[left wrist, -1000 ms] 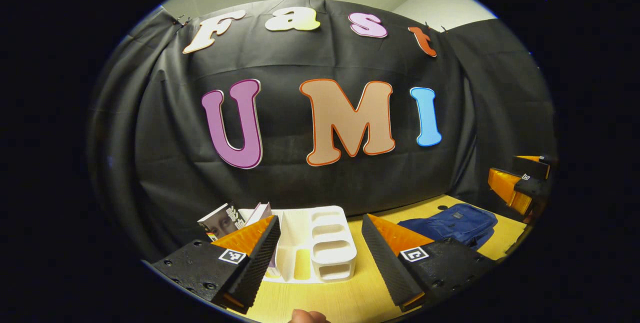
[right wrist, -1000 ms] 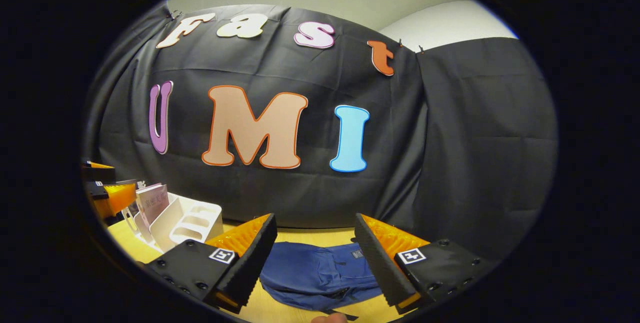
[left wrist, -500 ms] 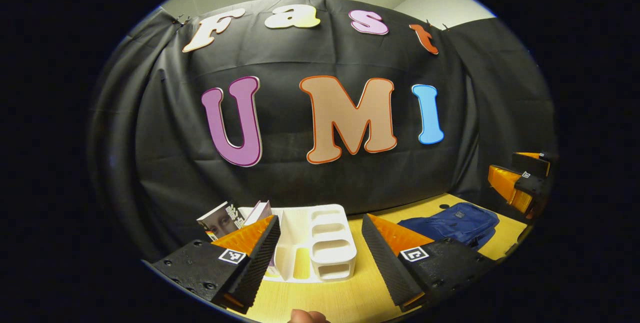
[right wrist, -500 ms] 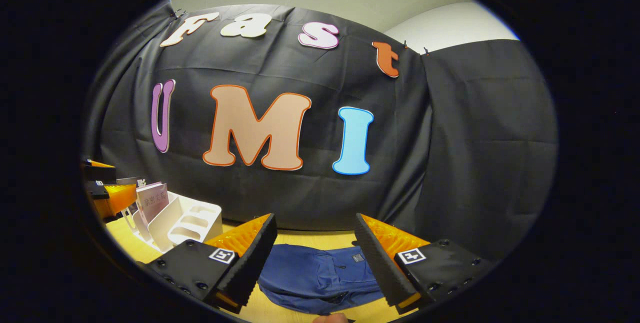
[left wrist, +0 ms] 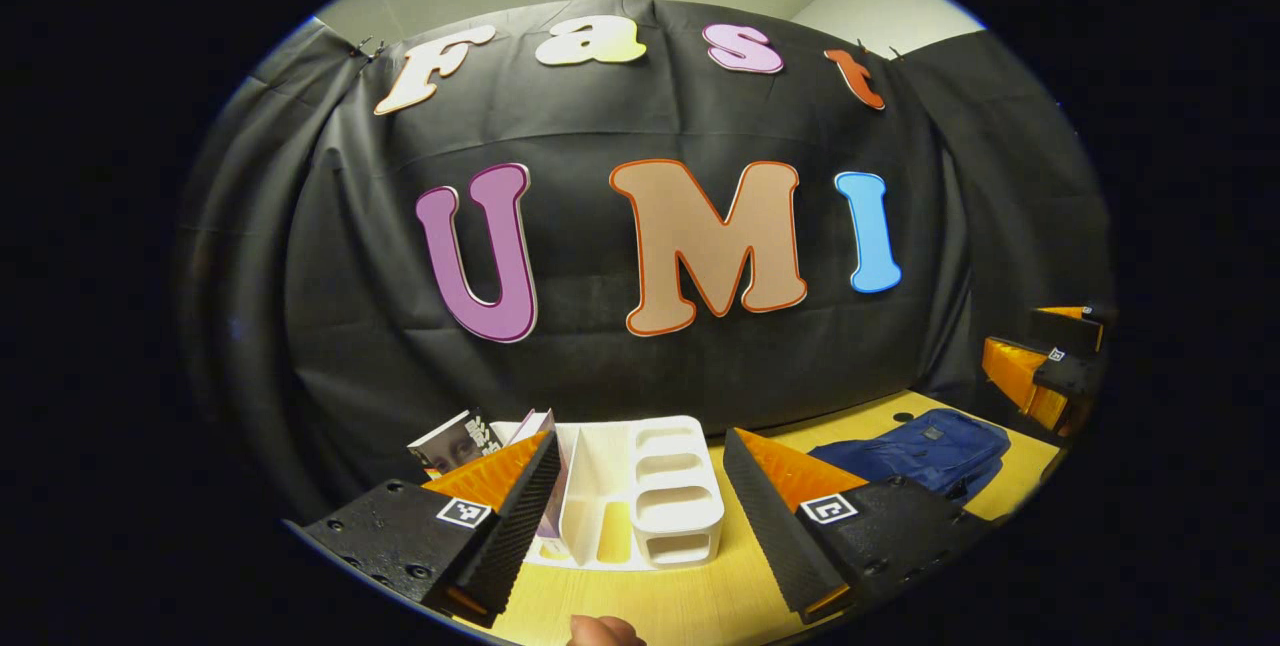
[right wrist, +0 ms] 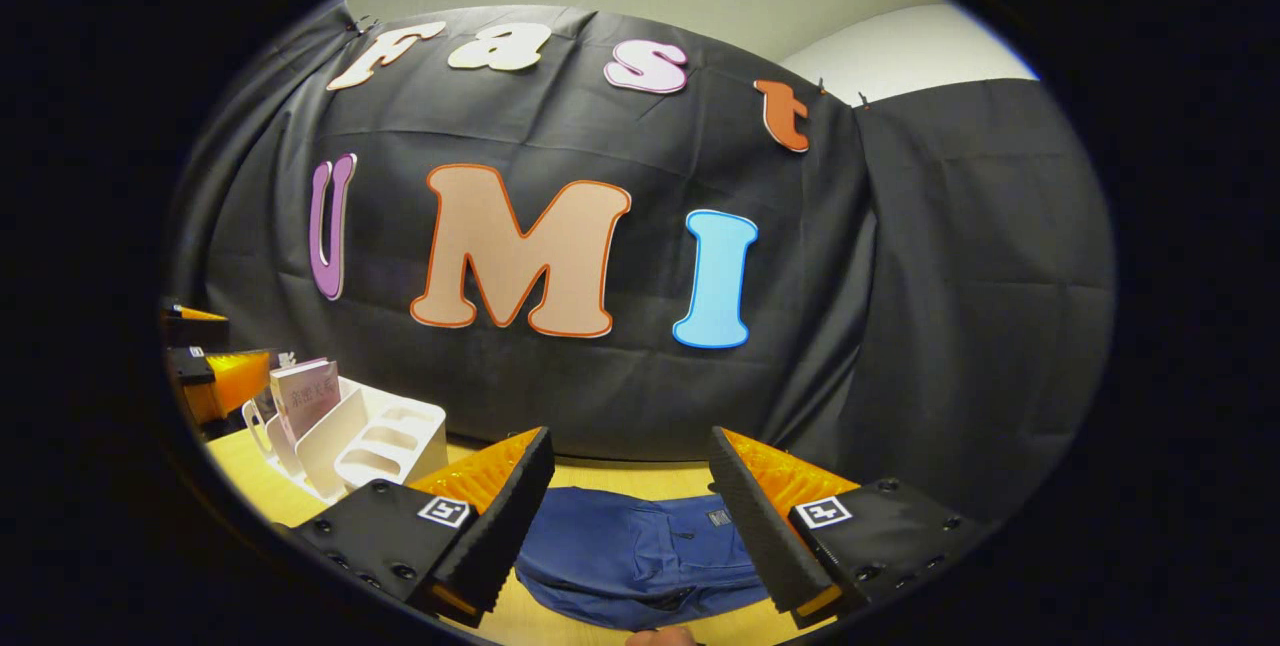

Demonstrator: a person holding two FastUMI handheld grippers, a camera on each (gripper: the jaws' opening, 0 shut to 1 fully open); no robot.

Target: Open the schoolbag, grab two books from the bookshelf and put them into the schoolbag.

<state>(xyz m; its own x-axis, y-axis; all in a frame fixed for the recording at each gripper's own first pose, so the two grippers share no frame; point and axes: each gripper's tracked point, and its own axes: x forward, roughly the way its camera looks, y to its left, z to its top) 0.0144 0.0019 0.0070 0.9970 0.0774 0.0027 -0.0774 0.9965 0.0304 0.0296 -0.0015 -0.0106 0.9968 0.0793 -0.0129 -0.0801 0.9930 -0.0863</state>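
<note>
Both grippers spread, holding nothing: left gripper point(left wrist: 640, 506) faces the bookshelf point(left wrist: 640, 491); right gripper point(right wrist: 630, 506) hovers above the closed schoolbag point(right wrist: 640, 556). Advise descending squarely onto the zipper pull.

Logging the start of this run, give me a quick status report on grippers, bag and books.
Left gripper open, empty, facing white bookshelf with books. Right gripper open, empty, above blue schoolbag, flat on table. Nothing in the way.

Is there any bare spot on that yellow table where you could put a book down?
Yes: bare table lies between the white bookshelf and the blue schoolbag. It is crowded at the bookshelf's far side, where the books stand.
</note>
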